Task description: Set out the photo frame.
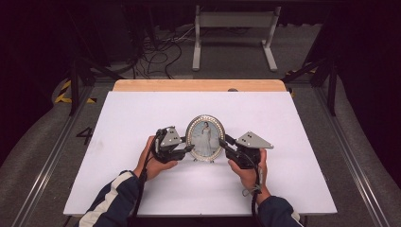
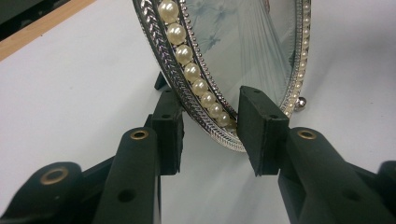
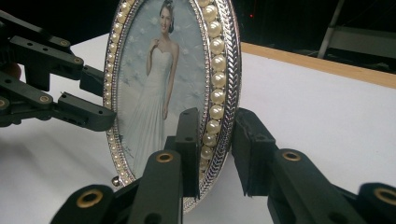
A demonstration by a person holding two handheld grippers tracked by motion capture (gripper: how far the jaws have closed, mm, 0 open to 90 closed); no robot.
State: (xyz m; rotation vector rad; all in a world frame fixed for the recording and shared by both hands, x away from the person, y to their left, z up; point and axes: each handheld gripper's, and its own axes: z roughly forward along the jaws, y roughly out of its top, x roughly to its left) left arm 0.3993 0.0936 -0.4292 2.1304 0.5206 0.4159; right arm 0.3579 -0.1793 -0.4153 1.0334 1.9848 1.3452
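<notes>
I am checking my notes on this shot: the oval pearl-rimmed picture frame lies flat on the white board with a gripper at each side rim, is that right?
Not quite: the picture frame stands upright on the white board, as the high view shows. The left gripper and the right gripper are indeed at its side rims.

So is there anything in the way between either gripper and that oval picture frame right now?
Nothing visible. The oval picture frame stands upright on the white table, and its pearl rim already sits between the jaws of the left gripper and the right gripper, one on each side edge.
</notes>
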